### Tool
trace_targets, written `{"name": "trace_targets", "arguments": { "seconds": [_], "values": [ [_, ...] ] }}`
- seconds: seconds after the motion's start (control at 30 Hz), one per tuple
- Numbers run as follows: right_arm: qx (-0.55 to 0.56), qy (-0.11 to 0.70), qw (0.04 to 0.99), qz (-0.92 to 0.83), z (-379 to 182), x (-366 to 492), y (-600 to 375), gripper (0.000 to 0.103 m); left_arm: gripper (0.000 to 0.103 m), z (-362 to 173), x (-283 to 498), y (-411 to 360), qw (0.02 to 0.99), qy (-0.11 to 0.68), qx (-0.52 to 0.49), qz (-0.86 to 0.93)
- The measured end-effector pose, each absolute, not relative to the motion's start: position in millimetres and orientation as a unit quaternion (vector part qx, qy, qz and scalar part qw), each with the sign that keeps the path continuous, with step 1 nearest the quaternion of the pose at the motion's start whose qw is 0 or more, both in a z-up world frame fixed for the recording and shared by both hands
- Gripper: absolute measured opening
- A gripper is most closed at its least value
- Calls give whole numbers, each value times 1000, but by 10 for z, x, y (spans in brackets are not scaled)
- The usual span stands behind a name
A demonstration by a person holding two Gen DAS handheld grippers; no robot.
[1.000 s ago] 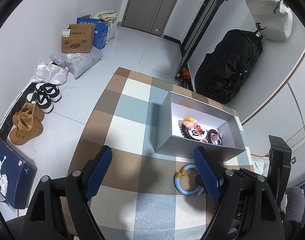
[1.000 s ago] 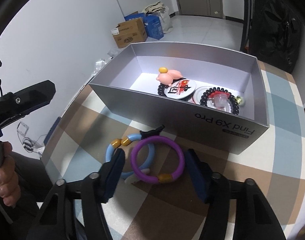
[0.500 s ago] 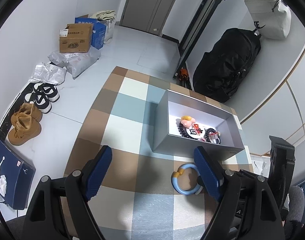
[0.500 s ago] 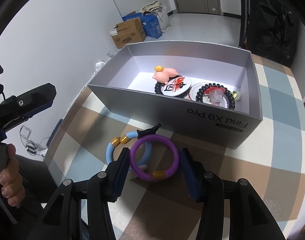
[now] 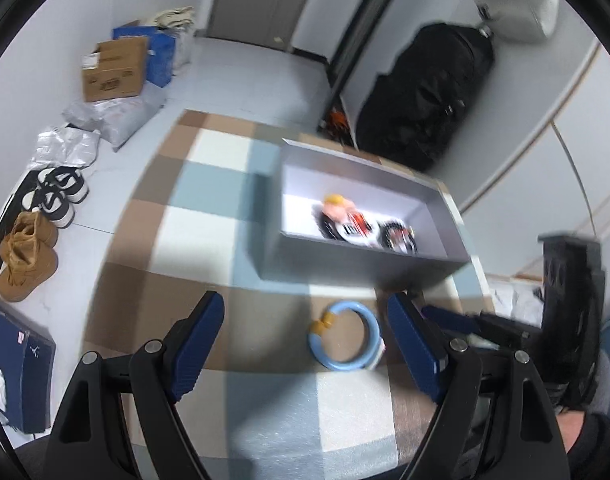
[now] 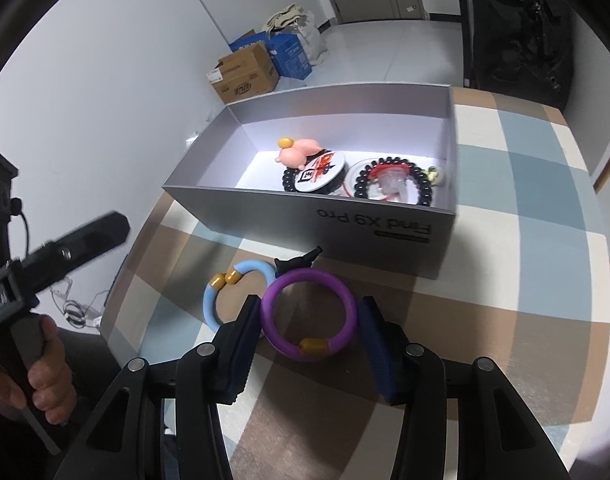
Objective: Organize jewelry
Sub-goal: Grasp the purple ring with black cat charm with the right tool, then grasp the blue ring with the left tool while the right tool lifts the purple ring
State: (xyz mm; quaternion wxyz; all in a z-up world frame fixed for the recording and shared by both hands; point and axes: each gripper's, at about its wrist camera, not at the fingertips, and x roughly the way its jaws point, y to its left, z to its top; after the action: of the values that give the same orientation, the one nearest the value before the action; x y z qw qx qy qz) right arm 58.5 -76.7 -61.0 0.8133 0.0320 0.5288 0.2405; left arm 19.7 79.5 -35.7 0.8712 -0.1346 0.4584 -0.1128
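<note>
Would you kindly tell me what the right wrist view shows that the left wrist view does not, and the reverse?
Only the right wrist view shows the purple ring bangle between the right gripper pads, which seem to touch it, and the box's printed lettering. Only the left wrist view shows the tan boots and the blue shoebox on the floor. Both show the grey cardboard box and the light blue bangle.

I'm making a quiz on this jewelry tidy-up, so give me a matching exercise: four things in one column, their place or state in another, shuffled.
Things:
1. purple bangle
2. blue bangle
3. black bead bracelet
4. left gripper

Places or states:
A. inside the grey box
B. open, holding nothing
C. between the right gripper pads
D. on the checked cloth, partly behind the purple one

Pairs: 1-C, 2-D, 3-A, 4-B
</note>
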Motion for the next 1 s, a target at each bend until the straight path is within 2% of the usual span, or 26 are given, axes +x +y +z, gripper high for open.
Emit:
{"name": "trace_targets", "arguments": {
  "seconds": [0.33,1.0],
  "values": [
    [57,519,822,227,-499,565,-1014,48,80,-473,157,409,864,481,-54,-139],
    [94,484,839,229,-176,453,-1382,48,80,-630,219,197,841,527,-20,-117]
  ]
}}
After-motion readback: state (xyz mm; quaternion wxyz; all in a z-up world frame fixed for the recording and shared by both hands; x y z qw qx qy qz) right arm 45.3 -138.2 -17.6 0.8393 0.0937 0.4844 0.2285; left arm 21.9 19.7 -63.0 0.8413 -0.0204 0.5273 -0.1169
